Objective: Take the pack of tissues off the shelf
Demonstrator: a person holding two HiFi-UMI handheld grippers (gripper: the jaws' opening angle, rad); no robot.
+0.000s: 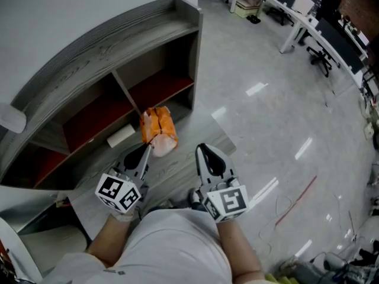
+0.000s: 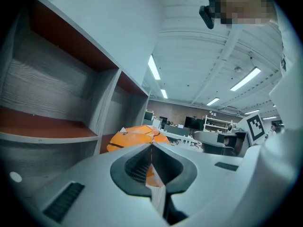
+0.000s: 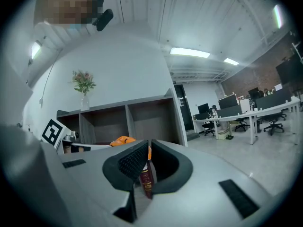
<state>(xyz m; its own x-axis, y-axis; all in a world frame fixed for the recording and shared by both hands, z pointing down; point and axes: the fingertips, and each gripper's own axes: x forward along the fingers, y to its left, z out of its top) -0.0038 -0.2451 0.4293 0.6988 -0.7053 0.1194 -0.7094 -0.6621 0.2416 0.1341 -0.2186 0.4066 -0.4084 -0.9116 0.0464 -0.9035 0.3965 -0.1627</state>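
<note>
The orange pack of tissues (image 1: 160,129) hangs in front of the grey shelf (image 1: 106,52), outside its red-floored compartments. My left gripper (image 1: 149,149) is shut on the pack's near edge. In the left gripper view the pack (image 2: 135,136) bulges just beyond the closed tips (image 2: 151,145), with a strip of its wrapper pinched between them. My right gripper (image 1: 201,148) hovers beside it to the right, apart from the pack. Its jaws (image 3: 148,143) meet at the tips. A thin dark red sliver shows in the slot behind them; I cannot tell what it is. The pack (image 3: 122,140) peeks over that gripper's body.
A white roll-shaped item (image 1: 120,136) lies at the shelf's front edge left of the pack. Shiny grey floor (image 1: 266,129) stretches to the right. White desks and office chairs (image 1: 308,34) stand far off. A vase of flowers (image 3: 83,86) tops the shelf.
</note>
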